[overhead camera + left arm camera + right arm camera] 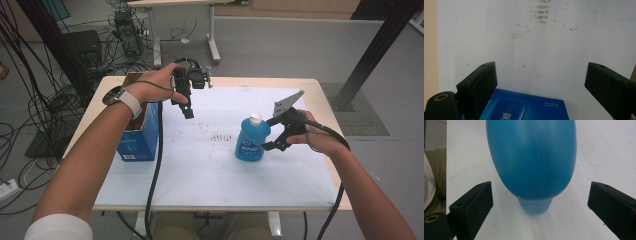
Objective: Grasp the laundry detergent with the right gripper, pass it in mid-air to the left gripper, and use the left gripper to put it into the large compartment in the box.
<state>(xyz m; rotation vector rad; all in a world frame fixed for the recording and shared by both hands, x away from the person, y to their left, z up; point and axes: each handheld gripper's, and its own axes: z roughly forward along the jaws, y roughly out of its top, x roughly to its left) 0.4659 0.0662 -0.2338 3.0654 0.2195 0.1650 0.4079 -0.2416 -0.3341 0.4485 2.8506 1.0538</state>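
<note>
Right now the blue bottle [253,139] stands upright on the white sheet [210,165] covering the table [320,87], right of centre, with its white cap [255,118] on top. The right gripper [274,135] sits just beside it on the right, its jaws spread wide. In the right gripper view the bottle [531,157] lies ahead of the fingertips and between their lines, with a clear gap to each pad [476,205], so nothing is pinched.

The left gripper [186,107] hovers well apart from the bottle, above the sheet near the blue box [140,137] at the table's left edge. Its jaws also stand spread with nothing between them; in the left gripper view the box [524,107] lies below the fingers [480,82].
</note>
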